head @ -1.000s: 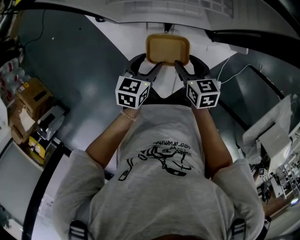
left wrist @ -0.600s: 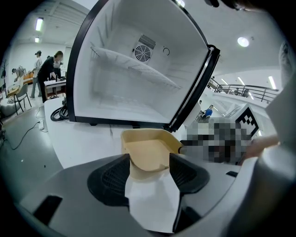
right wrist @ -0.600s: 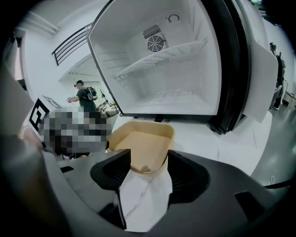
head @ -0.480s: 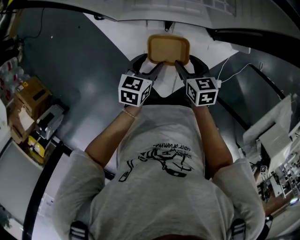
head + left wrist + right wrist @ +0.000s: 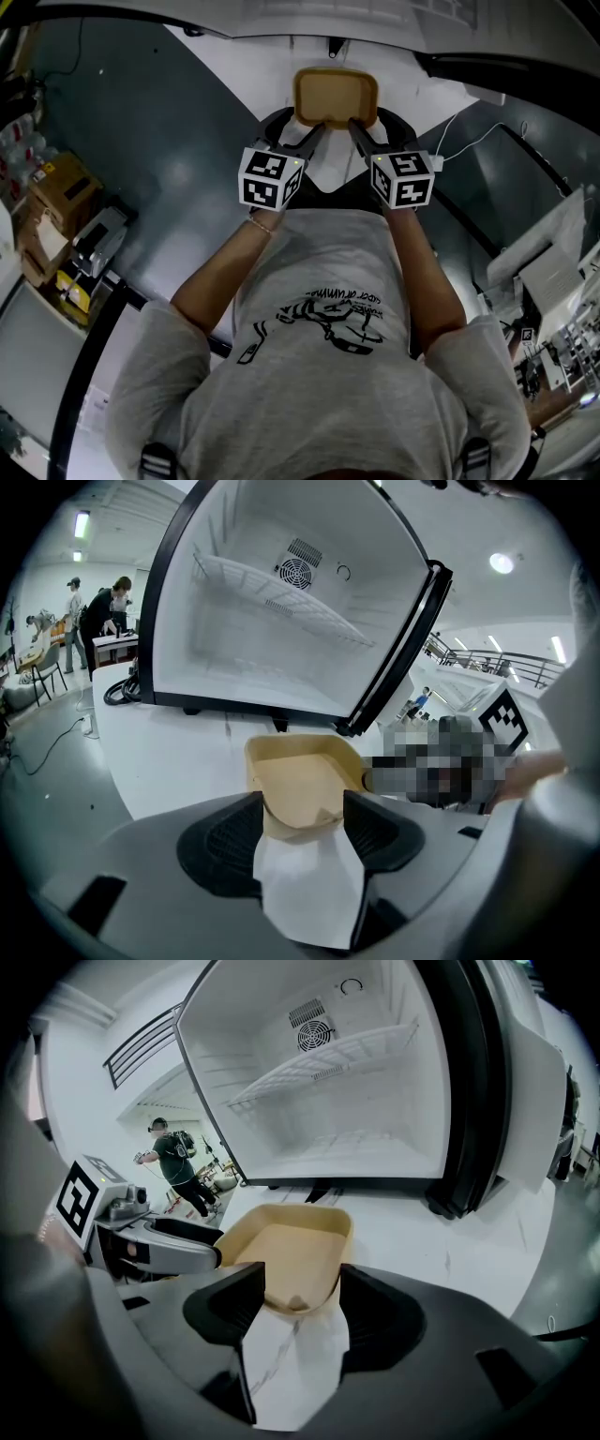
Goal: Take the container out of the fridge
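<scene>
gripping the tan container (image 5: 336,97) by its near rim, the left gripper (image 5: 312,134) and the right gripper (image 5: 357,134) each have their jaws closed on one near corner. the container is held level just in front of the open fridge (image 5: 347,1082), fully outside its cavity, whose wire shelf looks bare. judged from that, the taking-out is essentially done, and only setting the container down somewhere seems left. its open side faces up, and its long axis runs sideways, roughly along the fridge's front.

The left claw (image 5: 312,134) and right claw (image 5: 357,131) have shifted slightly toward the container (image 5: 336,92).
</scene>
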Demonstrator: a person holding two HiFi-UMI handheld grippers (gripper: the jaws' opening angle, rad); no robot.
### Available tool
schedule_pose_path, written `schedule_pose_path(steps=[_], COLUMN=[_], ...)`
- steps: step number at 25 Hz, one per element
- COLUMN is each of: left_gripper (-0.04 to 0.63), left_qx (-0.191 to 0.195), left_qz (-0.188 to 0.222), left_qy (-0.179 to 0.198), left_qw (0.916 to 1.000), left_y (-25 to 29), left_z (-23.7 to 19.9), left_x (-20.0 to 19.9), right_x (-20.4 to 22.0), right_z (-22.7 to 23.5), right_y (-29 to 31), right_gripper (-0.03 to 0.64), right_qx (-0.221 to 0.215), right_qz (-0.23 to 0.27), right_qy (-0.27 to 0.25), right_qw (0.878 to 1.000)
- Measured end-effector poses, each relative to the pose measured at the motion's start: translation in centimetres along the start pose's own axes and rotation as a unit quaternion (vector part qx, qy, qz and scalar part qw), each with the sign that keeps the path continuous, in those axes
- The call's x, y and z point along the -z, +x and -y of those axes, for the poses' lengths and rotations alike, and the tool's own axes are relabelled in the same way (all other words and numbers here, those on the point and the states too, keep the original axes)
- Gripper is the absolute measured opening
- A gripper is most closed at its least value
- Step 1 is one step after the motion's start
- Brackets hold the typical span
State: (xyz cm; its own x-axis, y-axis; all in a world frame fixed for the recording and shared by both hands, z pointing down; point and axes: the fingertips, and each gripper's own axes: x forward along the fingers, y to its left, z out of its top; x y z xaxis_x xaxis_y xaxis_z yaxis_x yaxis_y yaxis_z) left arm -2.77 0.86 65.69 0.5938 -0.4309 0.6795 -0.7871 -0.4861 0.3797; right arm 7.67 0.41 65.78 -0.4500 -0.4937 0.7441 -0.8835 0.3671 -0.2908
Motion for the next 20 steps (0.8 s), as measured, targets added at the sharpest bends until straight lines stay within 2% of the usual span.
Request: schedule_pose_path(steps=[20], left_gripper=[0.273], left_qx=[-0.018], left_qz=[-0.005], left_qy=[-0.004], left_qw=[0.9998], left_y=[0.6], left_z=[-0.8], left_x=[0.8], right_x=[1.1], right_z=[0.6], right_y=[0.5], right_gripper=[0.256], right_qx=[0.009], right_qz=[-0.002], right_qy=[-0.005], right_qw=[1.000])
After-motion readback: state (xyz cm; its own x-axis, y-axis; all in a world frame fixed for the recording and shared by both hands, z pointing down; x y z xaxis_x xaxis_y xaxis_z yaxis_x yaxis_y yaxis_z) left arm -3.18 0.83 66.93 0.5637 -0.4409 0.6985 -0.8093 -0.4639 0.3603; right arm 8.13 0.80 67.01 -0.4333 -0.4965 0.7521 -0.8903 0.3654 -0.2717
